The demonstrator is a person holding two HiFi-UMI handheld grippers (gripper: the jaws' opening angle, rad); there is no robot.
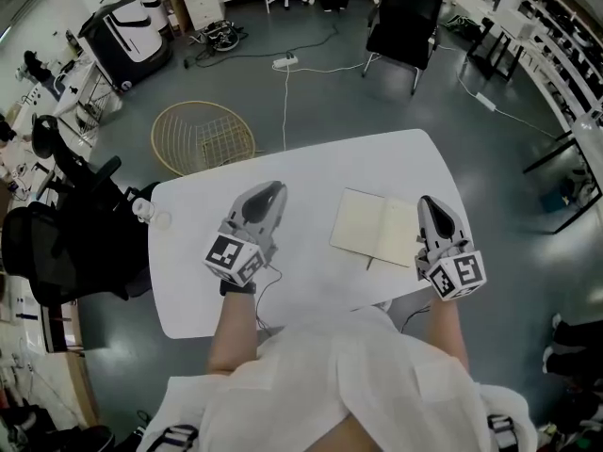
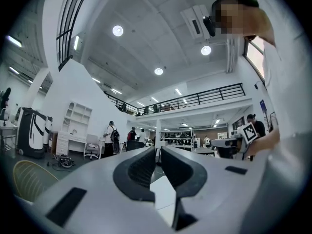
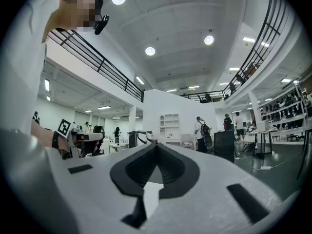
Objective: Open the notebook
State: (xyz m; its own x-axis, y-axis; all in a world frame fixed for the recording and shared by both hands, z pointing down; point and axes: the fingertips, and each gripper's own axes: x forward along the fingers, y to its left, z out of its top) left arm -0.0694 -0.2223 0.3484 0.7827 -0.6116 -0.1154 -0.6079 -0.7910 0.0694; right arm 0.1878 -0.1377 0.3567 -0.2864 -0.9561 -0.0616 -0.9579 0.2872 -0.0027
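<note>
A cream-covered notebook (image 1: pixel 375 225) lies flat and closed on the white table (image 1: pixel 311 172), with a thin dark ribbon sticking out at its near edge. My right gripper (image 1: pixel 426 201) rests along the notebook's right edge, pointing away from me. Its jaws meet at the tips (image 3: pixel 156 144) with nothing visible between them. My left gripper (image 1: pixel 274 189) lies on the table well left of the notebook. In its own view the left gripper (image 2: pixel 156 149) shows a narrow empty gap between its pads. Both look level across the room.
A gold wire basket (image 1: pixel 203 137) stands on the floor beyond the table's far left corner. A black office chair (image 1: pixel 62 249) crowds the table's left side. A small white bottle (image 1: pixel 141 210) sits at that corner. Another black chair (image 1: pixel 405 12) and a power strip (image 1: pixel 285 61) are farther off.
</note>
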